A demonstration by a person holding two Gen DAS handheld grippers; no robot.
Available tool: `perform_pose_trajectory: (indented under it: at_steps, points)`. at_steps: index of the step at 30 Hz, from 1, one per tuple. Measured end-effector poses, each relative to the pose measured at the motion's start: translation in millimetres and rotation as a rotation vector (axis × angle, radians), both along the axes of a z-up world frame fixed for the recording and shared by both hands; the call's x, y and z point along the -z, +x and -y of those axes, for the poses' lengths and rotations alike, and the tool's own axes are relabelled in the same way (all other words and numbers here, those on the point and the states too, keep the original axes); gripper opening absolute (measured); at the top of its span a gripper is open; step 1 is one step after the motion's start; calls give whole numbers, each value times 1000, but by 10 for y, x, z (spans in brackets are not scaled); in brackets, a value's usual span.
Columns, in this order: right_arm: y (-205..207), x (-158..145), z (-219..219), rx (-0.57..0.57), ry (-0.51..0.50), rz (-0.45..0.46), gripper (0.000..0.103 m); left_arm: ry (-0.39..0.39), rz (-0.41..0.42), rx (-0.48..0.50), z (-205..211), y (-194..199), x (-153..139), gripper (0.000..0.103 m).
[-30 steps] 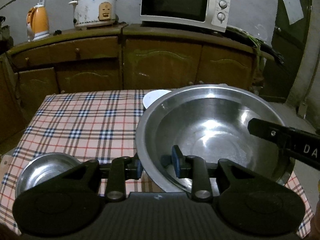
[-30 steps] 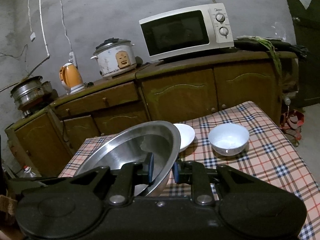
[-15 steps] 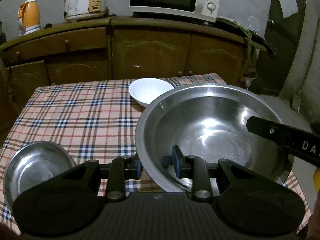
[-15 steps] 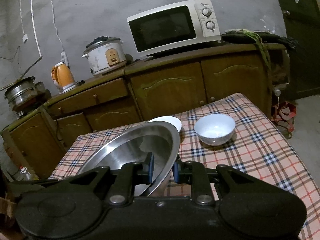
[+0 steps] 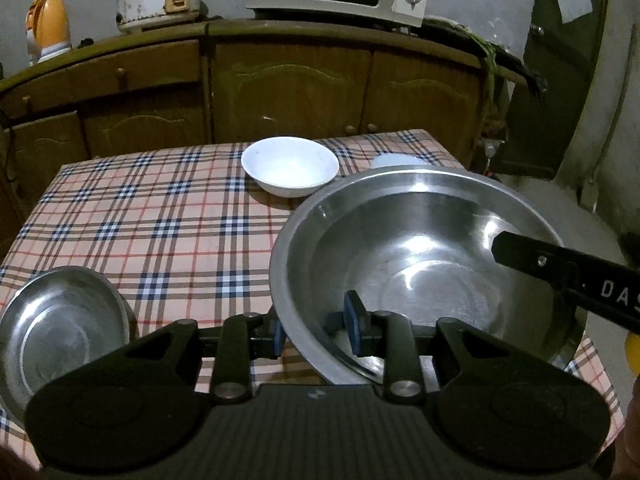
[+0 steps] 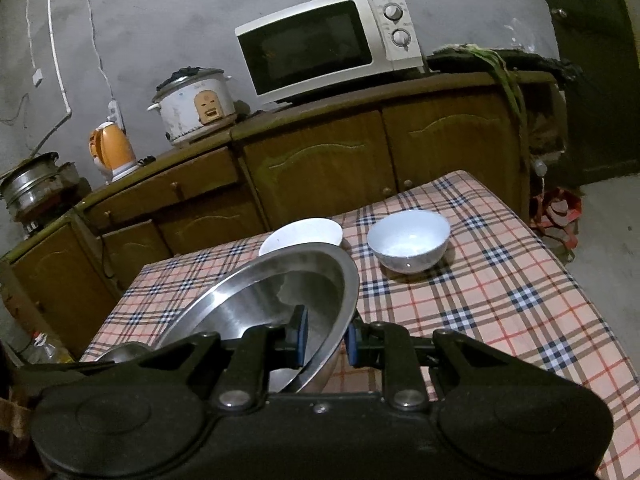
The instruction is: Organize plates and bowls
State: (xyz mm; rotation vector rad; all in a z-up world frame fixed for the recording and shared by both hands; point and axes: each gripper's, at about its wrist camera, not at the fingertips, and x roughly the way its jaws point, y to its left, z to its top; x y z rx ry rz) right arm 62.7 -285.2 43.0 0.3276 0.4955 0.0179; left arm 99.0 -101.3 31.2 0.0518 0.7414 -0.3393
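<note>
Since the earlier frames, both grippers and the large steel basin (image 5: 424,264) carried between them have been lowered, and more of the checked tablecloth (image 5: 160,220) has come into view. In the left wrist view the left gripper (image 5: 316,330) is clamped on the basin's near rim at lower centre, one pad outside the wall and one inside. In the right wrist view the right gripper (image 6: 326,338) is closed on the opposite rim, the wall pinched between its pads. The basin is seen tilted in the right wrist view; whether its base touches the cloth cannot be told.

A small steel bowl (image 5: 60,332) lies at lower left of the left wrist view, on the left gripper's side. Two white bowls (image 6: 408,240) (image 6: 302,232) stand beyond the basin's far rim. It is judged that the set-down depends on the bare cloth between these.
</note>
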Motion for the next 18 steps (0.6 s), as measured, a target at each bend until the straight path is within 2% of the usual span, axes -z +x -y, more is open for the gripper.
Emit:
perform_pose_trajectory:
  at_steps: [18]
  points:
    - [-33, 327, 229, 38, 24, -67, 25, 30, -50, 45, 225, 15, 272, 30]
